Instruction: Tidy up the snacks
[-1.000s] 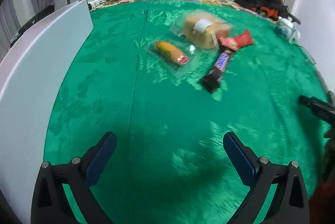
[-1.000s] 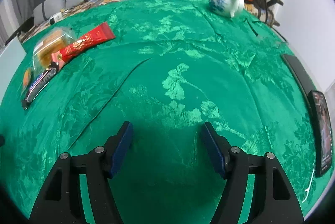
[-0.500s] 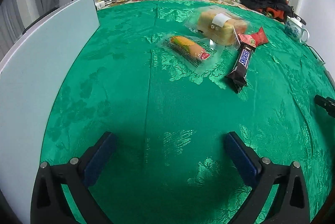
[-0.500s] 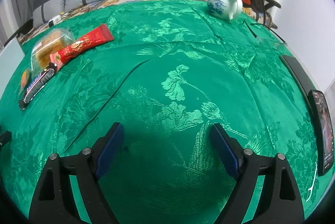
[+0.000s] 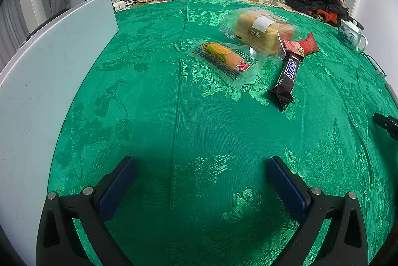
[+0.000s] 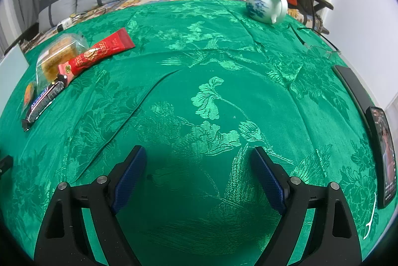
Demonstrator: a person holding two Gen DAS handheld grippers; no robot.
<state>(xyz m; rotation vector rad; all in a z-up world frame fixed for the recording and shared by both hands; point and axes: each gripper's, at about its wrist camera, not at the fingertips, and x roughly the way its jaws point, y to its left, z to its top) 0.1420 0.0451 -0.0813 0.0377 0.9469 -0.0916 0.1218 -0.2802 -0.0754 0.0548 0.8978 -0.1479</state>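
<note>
Several snacks lie on the green tablecloth [image 5: 199,116]. In the left wrist view a corn-shaped snack in clear wrap [image 5: 225,57] sits beside a bagged bread loaf [image 5: 263,29], a red packet [image 5: 302,47] and a Snickers bar [image 5: 288,74]. My left gripper [image 5: 201,166] hovers open and empty, well short of them. The right wrist view shows the bread [image 6: 59,54], red packet [image 6: 99,53] and Snickers bar [image 6: 42,99] far to the left. My right gripper [image 6: 197,154] is open over bare cloth, nothing between its fingers.
A pale blue-grey board [image 5: 49,67] lies along the cloth's left side. A white and blue teapot [image 6: 266,3] stands at the back right. A phone [image 6: 383,154] and a dark flat object [image 6: 350,84] lie along the right edge. Cushions and dark clothes sit behind.
The right gripper's jaws have spread wider. The left wrist view has shifted slightly, so the snacks now sit further right and sharper; its jaws stay wide.
</note>
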